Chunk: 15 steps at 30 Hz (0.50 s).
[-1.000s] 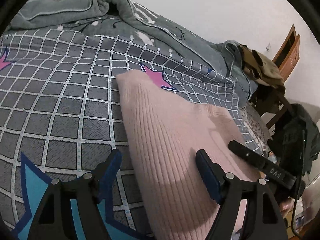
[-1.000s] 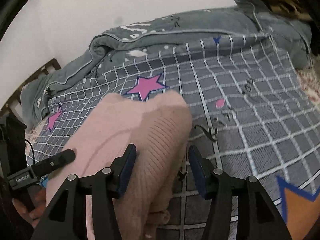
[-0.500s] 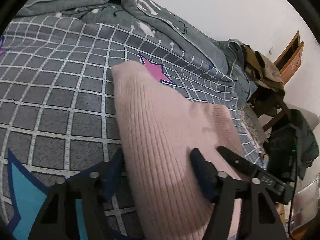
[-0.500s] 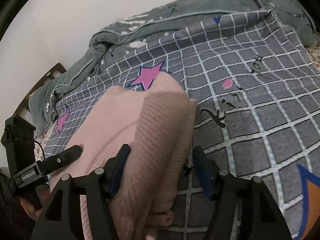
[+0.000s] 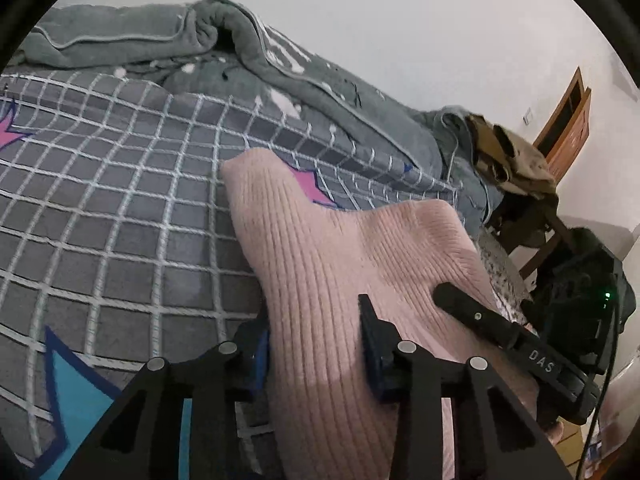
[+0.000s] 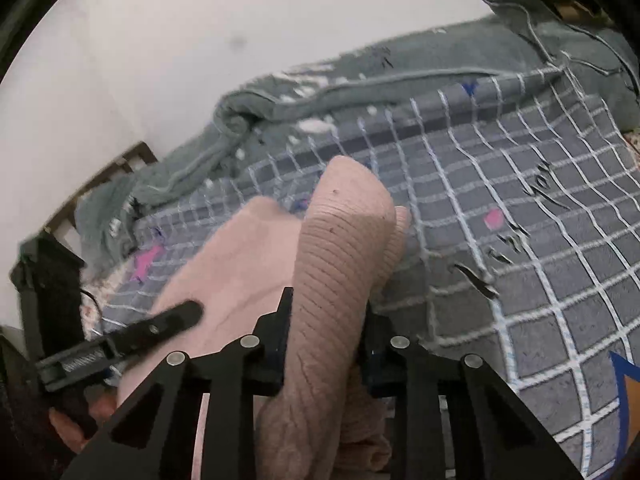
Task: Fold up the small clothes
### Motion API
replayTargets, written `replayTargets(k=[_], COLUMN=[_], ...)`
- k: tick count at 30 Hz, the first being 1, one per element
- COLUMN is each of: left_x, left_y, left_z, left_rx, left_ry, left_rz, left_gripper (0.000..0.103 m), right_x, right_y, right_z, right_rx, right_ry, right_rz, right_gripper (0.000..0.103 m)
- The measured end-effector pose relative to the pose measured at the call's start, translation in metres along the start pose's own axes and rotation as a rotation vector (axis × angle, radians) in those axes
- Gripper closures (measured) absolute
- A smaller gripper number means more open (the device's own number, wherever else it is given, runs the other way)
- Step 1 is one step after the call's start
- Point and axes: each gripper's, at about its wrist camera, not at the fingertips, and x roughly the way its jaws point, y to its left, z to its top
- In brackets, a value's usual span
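gripping the pink ribbed garment (image 5: 328,264) at both near sides, you looked to be mid-fold: it lay on the checked bedspread (image 5: 120,216), its near part bunched up off the bed. your left claw (image 5: 314,332) was closed to a narrow gap on the left edge, your right claw (image 6: 324,320) pinched a thick roll of the knit. both pointed forward and low over the bed. next you probably needed to carry both edges together toward the far end, level, without letting the roll slip.
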Motion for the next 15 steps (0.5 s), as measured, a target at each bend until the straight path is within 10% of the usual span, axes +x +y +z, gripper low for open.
replayTargets(k=[9, 15], left_x=[-0.042, -0.043], left_y=[0.037, 0.068], left_z=[0.021, 0.014], left_rx=[0.008, 0.023], left_ry=[-0.089, -0.005], left_rz=[0.106, 0.166], left_gripper=[0.066, 0.065], right_x=[0.032, 0.064], right_y=[0.055, 0.079], right_z=[0.006, -0.011], right_rx=[-0.01, -0.047], right_ry=[-0.013, 0.052], right_rz=[0.1, 0.078], right_gripper=[0.077, 0.077])
